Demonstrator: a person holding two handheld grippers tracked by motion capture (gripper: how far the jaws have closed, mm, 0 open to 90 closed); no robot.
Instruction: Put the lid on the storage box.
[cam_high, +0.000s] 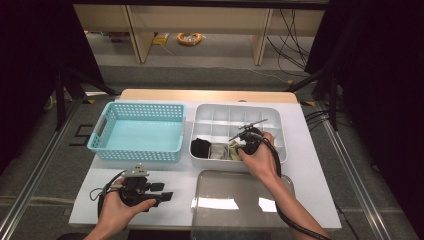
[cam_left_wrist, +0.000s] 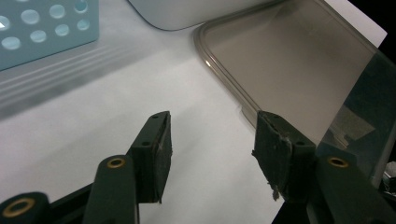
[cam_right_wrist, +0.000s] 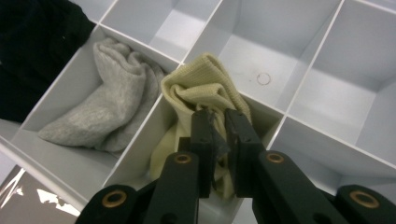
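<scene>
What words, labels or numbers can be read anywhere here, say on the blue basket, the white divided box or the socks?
None can be read.
The blue basket, the white divided box and the yellow sock bear no lettering.
A dark mark on the floor left of the table might be a "5", too unclear to say.

Black cloth (cam_right_wrist: 32, 51) — cut off at frame edge

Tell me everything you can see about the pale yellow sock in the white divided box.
The pale yellow sock is soft ribbed knit, bunched into folds. It sits in a front-row compartment of the white divided box, beside the grey sock's compartment. The right hand-held gripper pinches a fold of it; the top of the sock rises above the divider walls.
</scene>
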